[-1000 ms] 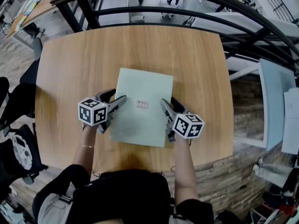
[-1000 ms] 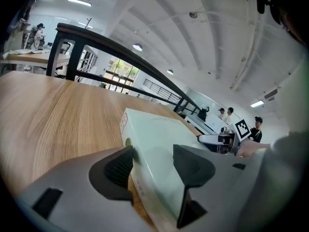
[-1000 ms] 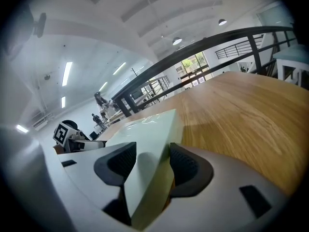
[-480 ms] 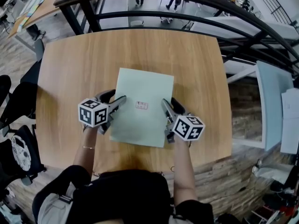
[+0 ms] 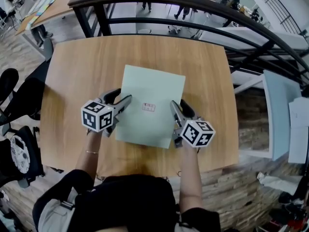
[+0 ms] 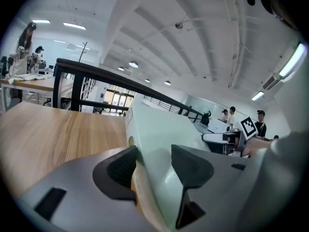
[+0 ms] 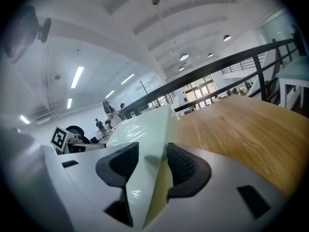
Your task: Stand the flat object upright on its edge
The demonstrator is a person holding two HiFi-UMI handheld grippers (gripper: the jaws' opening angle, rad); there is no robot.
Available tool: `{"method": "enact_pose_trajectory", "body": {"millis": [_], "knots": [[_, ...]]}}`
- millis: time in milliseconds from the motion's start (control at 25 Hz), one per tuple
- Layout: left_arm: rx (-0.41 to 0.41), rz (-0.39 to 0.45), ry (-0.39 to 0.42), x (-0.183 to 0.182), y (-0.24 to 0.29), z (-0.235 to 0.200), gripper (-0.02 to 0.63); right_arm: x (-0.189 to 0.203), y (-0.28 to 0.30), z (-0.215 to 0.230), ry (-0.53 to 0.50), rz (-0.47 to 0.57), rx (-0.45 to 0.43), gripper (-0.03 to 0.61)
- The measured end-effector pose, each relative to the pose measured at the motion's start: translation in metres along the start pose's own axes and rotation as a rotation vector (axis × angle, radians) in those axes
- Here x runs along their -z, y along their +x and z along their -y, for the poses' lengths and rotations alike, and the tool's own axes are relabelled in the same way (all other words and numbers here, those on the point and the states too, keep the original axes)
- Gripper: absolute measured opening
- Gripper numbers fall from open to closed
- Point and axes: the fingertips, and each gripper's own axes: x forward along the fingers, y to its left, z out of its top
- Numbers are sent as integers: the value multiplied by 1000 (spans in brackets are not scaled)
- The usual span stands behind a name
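Observation:
A flat pale green book (image 5: 152, 93) with a small red label (image 5: 148, 107) lies on the wooden table (image 5: 77, 71). My left gripper (image 5: 120, 98) is at its left edge and my right gripper (image 5: 179, 105) at its right edge. In the left gripper view the book's edge (image 6: 159, 129) sits between the jaws of the left gripper (image 6: 153, 166), one jaw under it and one over the cover. The right gripper view shows the book (image 7: 145, 129) the same way inside the right gripper (image 7: 152, 166). Both pairs of jaws are closing, with a little space still at the pads.
A black railing (image 5: 193, 4) runs along the table's far side. Black chairs (image 5: 19, 100) stand to the left and a pale blue table (image 5: 277, 110) to the right. The table's near edge is just in front of the person's body.
Both grippers stay at the book's side edges. The book has turned slightly clockwise and sits a little further right on the table.

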Motion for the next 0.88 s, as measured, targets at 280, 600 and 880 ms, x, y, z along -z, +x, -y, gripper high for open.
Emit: {"method": "enact_pose_trajectory", "body": {"millis": [280,600,880], "knots": [[-42,76,24,-21,-40,-2,221,-20,-3,-35,-37,63,-45,173],[-76,168,55,-51,-67,-8,207,-41,1,-63,-63,123,-103,169],[-91,201,100,-80,-66,-11,204,-67,8,-68,-92,165,-125,169]]}}
